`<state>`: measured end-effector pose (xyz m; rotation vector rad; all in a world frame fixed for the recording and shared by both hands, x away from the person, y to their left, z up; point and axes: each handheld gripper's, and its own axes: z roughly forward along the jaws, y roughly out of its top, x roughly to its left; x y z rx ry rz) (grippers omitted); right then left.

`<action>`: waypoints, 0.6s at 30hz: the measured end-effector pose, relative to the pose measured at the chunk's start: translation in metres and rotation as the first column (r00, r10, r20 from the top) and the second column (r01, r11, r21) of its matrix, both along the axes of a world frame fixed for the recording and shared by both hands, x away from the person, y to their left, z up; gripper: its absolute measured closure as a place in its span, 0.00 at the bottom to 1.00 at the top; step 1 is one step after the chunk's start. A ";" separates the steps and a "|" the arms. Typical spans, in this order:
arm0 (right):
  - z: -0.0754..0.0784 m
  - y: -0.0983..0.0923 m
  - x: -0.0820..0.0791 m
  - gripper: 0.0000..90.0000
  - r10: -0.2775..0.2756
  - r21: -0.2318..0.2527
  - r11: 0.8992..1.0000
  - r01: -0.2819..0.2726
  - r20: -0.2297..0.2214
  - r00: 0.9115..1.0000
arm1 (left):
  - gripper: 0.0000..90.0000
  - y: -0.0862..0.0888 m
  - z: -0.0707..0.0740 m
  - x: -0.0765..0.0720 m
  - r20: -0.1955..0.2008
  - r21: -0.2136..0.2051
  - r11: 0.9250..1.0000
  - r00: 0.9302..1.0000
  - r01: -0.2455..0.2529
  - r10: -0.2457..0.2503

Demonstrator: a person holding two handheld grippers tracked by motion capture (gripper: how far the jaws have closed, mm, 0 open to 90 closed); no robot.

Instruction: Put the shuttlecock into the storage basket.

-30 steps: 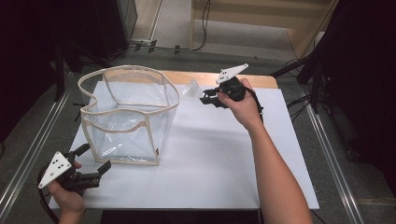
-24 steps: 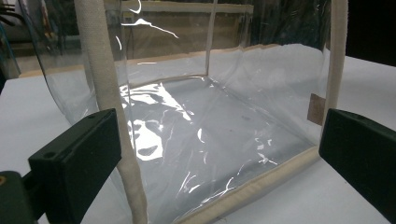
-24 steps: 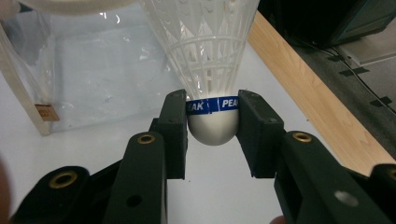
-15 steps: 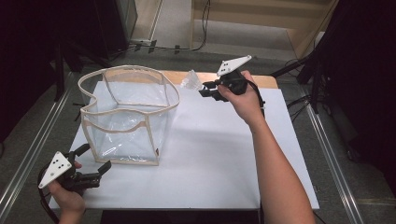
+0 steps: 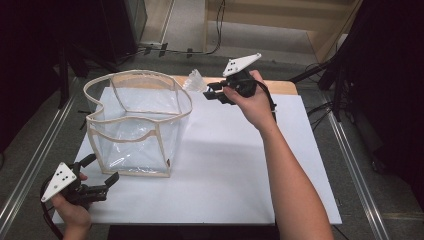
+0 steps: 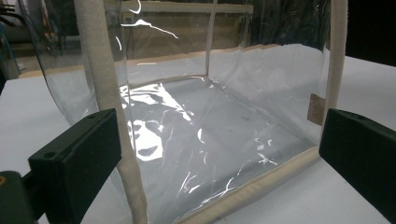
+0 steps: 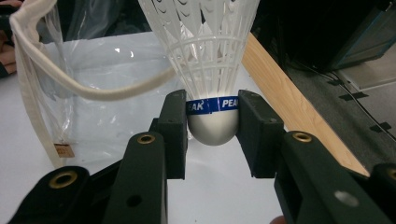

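High view: the right gripper (image 5: 209,90) carries a shuttlecock (image 5: 195,80) above the far edge of the white surface (image 5: 240,165), just right of the clear bag (image 5: 135,122), likely bound for its open mouth; the left gripper (image 5: 102,172) waits near-left, spread wide. Left gripper view: jaws flank the bag's near corner, perhaps to steady it. Right gripper view: jaws pinch the shuttlecock's cork, blue band reading "PEAK"

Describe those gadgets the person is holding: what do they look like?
Each gripper, left and right, is black with two blocky jaws, brass-ringed holes in the arms and a grey three-cornered plate dotted with black on top. Both forearms are bare, with no sleeves in sight.
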<state>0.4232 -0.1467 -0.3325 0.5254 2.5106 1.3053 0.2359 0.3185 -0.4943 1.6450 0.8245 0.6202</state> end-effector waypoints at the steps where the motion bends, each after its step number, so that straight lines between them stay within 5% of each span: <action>1: 0.002 0.003 0.000 0.69 0.006 0.001 1.000 -0.006 0.002 1.000 | 0.00 0.000 0.000 0.000 0.000 -0.001 1.000 1.000 0.000 0.000; 18: 0.010 0.041 0.000 0.69 0.073 0.005 0.997 -0.074 0.015 0.997 | 0.00 0.001 0.000 0.000 0.000 -0.011 1.000 1.000 0.001 -0.001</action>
